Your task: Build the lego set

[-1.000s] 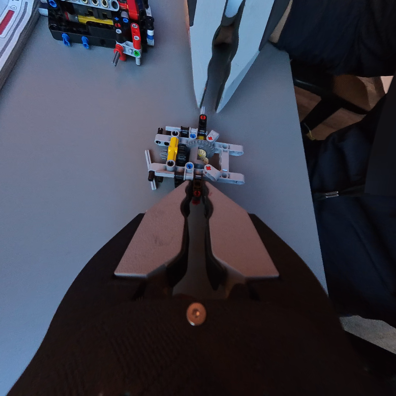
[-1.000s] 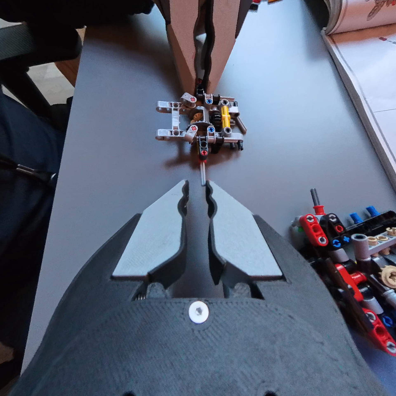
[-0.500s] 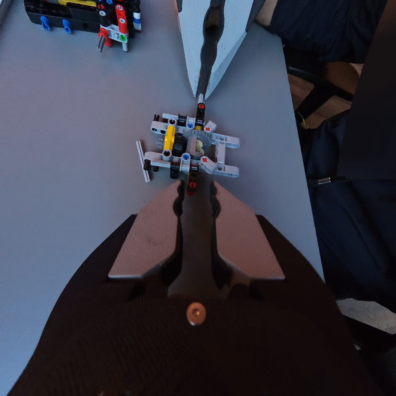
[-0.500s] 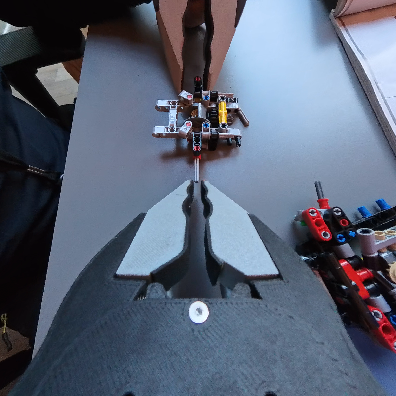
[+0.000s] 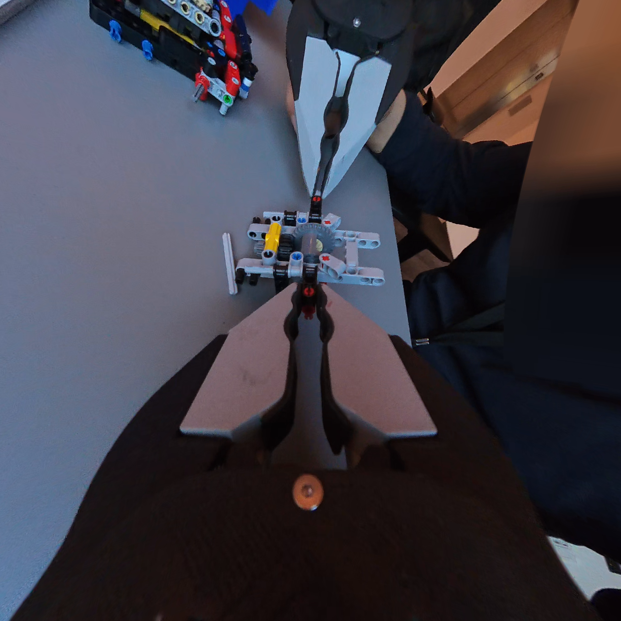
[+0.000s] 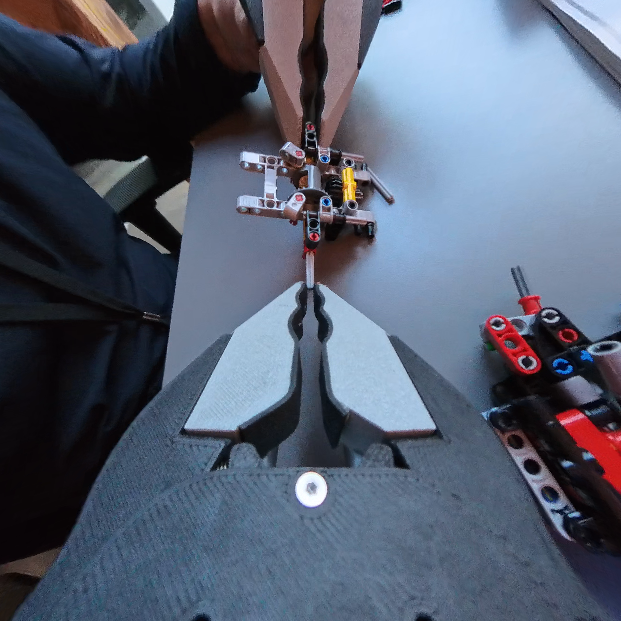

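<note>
A small grey gear assembly (image 5: 312, 248) with a yellow piece and a dark gear lies on the grey table (image 5: 100, 235) near its edge. My left gripper (image 5: 309, 294) is shut on the black connector (image 5: 309, 274) with a red pin at the assembly's near side. It also shows at the top of the right wrist view (image 6: 311, 132). My right gripper (image 6: 311, 285) is shut on the tip of a light grey axle (image 6: 309, 267) that sticks out of the opposite black connector (image 6: 312, 225). It shows across the assembly in the left wrist view (image 5: 317, 193).
A loose grey axle (image 5: 229, 263) lies beside the assembly. A larger black, red and grey brick model (image 6: 554, 386) stands to the right gripper's right, also seen in the left wrist view (image 5: 188, 40). A booklet (image 6: 588, 27) lies at the far right. A dark sleeve (image 6: 117, 100) is beyond the table edge.
My left gripper opened off the black connector, then closed on it again. My right gripper closed on the grey axle's tip. Both views have tilted.
</note>
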